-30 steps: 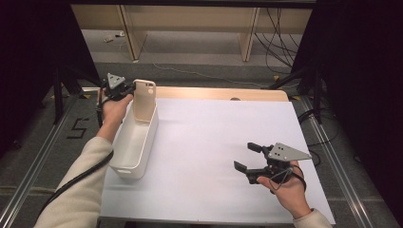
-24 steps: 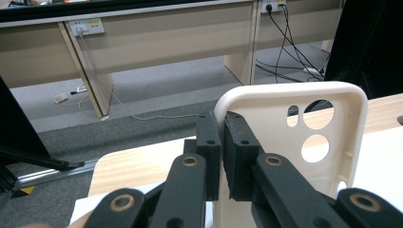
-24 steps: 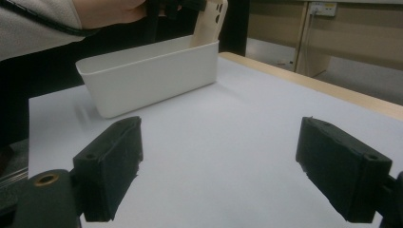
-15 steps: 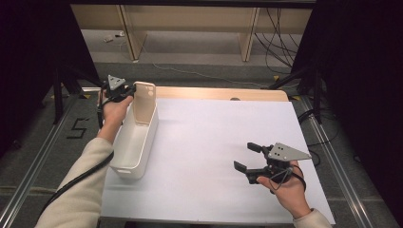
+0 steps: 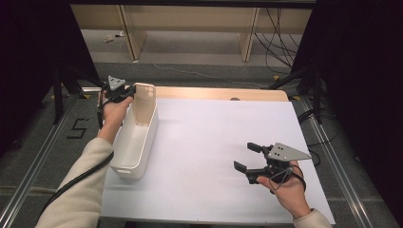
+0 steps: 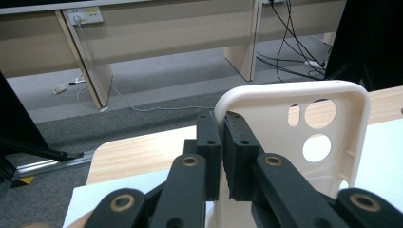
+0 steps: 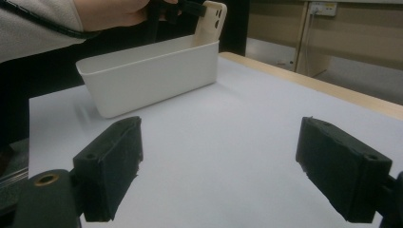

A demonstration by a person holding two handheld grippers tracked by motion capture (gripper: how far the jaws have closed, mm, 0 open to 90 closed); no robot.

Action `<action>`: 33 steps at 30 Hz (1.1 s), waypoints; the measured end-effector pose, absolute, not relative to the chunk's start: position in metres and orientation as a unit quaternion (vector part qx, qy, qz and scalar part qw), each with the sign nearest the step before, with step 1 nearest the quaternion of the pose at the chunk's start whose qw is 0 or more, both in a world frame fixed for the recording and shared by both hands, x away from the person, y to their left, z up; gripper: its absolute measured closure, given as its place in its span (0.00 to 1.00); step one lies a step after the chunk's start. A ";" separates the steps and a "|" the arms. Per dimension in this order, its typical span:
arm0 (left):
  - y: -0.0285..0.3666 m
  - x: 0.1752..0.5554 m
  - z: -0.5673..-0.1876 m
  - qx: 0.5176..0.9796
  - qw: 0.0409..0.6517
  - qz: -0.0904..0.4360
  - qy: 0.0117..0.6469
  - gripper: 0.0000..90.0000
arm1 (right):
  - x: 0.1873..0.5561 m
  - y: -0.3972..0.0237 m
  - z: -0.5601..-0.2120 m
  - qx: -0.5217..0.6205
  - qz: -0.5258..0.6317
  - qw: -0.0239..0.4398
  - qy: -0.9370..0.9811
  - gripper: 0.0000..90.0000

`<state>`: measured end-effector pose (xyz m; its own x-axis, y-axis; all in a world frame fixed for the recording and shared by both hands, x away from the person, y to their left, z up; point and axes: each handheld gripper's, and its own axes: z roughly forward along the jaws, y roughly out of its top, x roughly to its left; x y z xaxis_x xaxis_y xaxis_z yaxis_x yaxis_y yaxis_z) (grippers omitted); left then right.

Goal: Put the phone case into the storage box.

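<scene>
A cream phone case [image 5: 144, 102] [image 6: 304, 137] [image 7: 212, 19] with round camera holes stands upright at the far end of a white oblong bin [image 5: 135, 137] [image 7: 152, 71]. My left gripper [image 5: 127, 94] [image 6: 222, 156] is shut on the case's edge near its top corner. Near the table's front right, my right gripper [image 5: 248, 156] [image 7: 218, 166] stays open above the white table cover [image 5: 223, 128], with nothing between its jaws.
The bin lies along the left edge of the white cover. A strip of bare wooden tabletop [image 5: 214, 93] runs along the far edge. Beyond it are desk legs and cables [image 5: 280, 28] on the floor. Metal rails [image 5: 33, 166] flank the table.
</scene>
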<state>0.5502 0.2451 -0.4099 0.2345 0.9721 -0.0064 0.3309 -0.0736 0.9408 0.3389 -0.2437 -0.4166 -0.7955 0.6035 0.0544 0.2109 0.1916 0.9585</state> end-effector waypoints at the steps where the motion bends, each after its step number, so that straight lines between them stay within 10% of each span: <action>1: 0.245 0.550 -0.410 0.643 0.453 0.353 0.507 0.95 | 0.339 -0.244 -0.417 0.270 0.576 0.171 0.753 0.19; 22: 0.246 0.552 -0.414 0.648 0.450 0.341 0.510 0.90 | 0.339 -0.244 -0.417 0.270 0.575 0.171 0.753 0.19; 33: 0.248 0.552 -0.416 0.649 0.449 0.338 0.512 0.71 | 0.339 -0.244 -0.417 0.268 0.574 0.172 0.754 0.19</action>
